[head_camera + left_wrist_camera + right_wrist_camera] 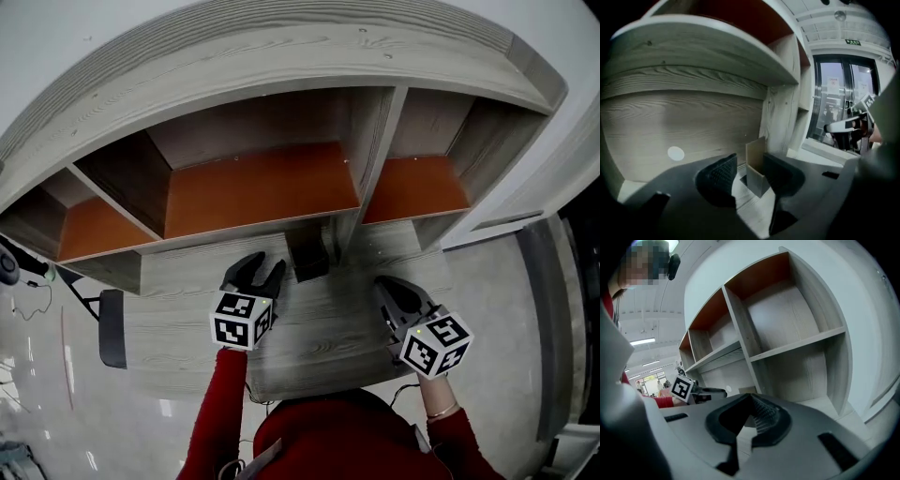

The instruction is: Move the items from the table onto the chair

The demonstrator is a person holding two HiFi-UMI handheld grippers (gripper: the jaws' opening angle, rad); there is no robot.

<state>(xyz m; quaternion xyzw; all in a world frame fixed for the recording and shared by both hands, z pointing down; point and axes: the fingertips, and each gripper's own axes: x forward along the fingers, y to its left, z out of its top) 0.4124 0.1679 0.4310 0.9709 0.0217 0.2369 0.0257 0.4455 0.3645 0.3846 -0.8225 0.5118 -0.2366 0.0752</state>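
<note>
Head view looked steeply down at a person's red sleeves (221, 403) at the bottom of the frame, each hand carrying a gripper topped with a black-and-white marker cube.

Both grippers were held over a pale wood-grain bench (319, 333). The left gripper (253, 274) was above the middle of the bench, near its back edge. Its jaws stood wide apart. In the left gripper view, a small open cardboard box (757, 171) showed in the gap just past the tips. The pads did not press on the box, so nothing was held.

The right gripper (386, 287) was nearer the right edge of the bench, well apart from the box. In the right gripper view, its jaws met at the tips with nothing between them. The left gripper's marker cube was visible beyond them, on the left of that view.

The box stood upright on the bench at the middle of the back edge, one flap raised. It was just right of the left gripper and at the foot of an upright divider.

That divider belonged to a shelf unit (262, 187) rising from the back edge, with grey wood walls and orange-brown shelf boards. A dark panel (111, 328) on a thin stand stood off the left edge of the bench; whether it was the chair could not be told. Glass doors (834, 103) showed past the shelf unit in the left gripper view.
</note>
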